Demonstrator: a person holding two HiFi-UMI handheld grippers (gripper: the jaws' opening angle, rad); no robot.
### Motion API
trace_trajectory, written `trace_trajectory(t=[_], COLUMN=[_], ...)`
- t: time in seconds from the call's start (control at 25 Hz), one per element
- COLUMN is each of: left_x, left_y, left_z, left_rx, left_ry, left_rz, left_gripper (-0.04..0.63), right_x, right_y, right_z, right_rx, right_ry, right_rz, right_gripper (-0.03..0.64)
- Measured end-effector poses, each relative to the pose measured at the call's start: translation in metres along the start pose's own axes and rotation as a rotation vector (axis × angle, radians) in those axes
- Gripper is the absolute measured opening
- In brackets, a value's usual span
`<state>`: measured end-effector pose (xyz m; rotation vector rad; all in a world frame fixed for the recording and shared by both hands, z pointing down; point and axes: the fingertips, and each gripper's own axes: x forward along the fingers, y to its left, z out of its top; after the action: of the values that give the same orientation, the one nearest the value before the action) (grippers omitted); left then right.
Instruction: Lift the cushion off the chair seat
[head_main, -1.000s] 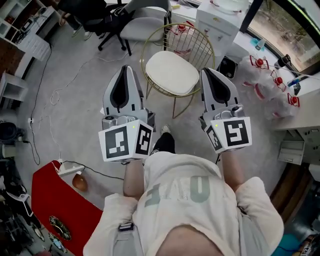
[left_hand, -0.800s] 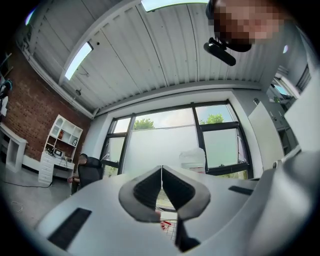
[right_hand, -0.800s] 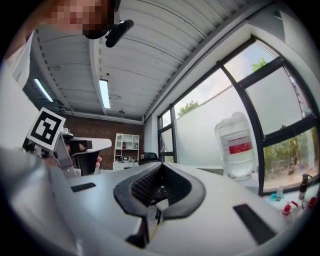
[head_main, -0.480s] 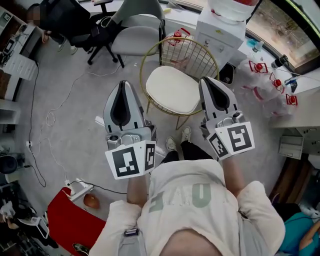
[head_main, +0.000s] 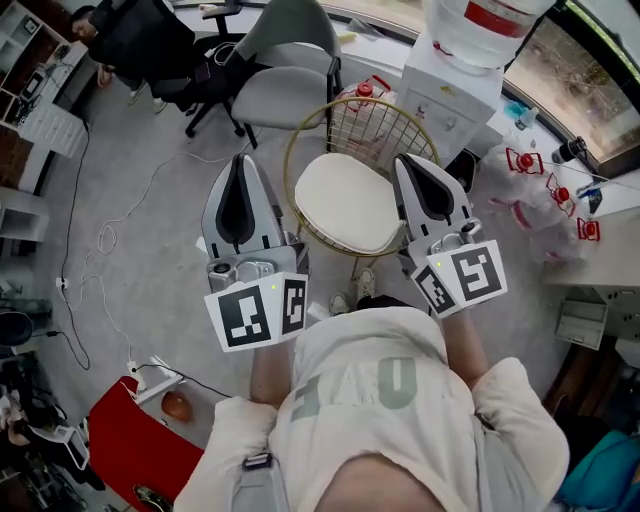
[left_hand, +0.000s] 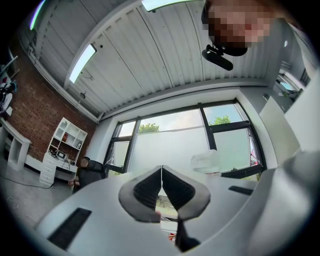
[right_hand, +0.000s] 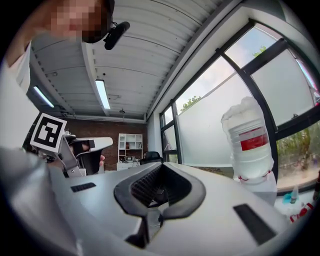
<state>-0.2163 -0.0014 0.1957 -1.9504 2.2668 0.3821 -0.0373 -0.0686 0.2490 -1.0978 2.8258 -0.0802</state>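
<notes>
Plainly, none of the lift is done yet. At the left, I am holding the left gripper (head_main: 240, 172) in the air beside the gold wire chair (head_main: 388, 118), level with the seat's left edge in the head view and touching nothing. Its 2 jaws are pressing together on nothing at all. Its own view is showing only windows and ceiling past the tips, so it is not aiming down at the seat.

In the middle, the cream cushion (head_main: 345, 202) is lying flat on the round seat inside the wire rim, untouched, with both tools apart from it.

At the right, I am holding the right gripper (head_main: 412, 176) over the seat's right edge. It is close to the cushion in the head view, though how high above it I cannot tell. Its jaws are also closed, with no thing between the pads. Its own view is looking out level towards the water bottle (right_hand: 248, 142) and the windows.

So I am judging that everything is left: lowering the tools to the cushion's edges, opening the jaws, gripping and raising it.
</notes>
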Motion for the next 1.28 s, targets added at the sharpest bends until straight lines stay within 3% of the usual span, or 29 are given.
trace_trajectory(t=[0.2,0.4,0.8,0.88,1.08,1.28], left_x=[0.021,0.035,0.091,0.102,0.119,0.123], left_y=[-0.014,-0.025,-0.059,-0.064,-0.075,-0.088], left_z=[-0.010,-0.035,-0.061,-0.067,-0.105,-0.183], left_rx=[0.000,0.023,0.012,0.002,-0.009,-0.012], left_ry=[-0.008,0.035,0.088,0.103,0.183,0.312], left_rz=[0.004,-0.028,-0.206,-0.247,-0.368,-0.482], left_gripper=[0.014,0.014,0.015,0.014,0.014,0.015], right_x=[0.002,0.003,-0.002,0.000,-0.001,-0.014], right_y=[-0.032,-0.056,-0.112,-0.116,-0.131,-0.154], right_z=[-0.006,-0.030,-0.048,-0.058,-0.121,-0.226], right_rx=[0.041,0.159,0.294,0.344,0.523,0.628], right_ry=[-0.009,0.024,0.055,0.082,0.191,0.322], right_rz=[-0.003,-0.021,-0.188,-0.189,-0.237,-0.351], right_gripper=[0.017,0.017,0.020,0.086,0.235,0.267])
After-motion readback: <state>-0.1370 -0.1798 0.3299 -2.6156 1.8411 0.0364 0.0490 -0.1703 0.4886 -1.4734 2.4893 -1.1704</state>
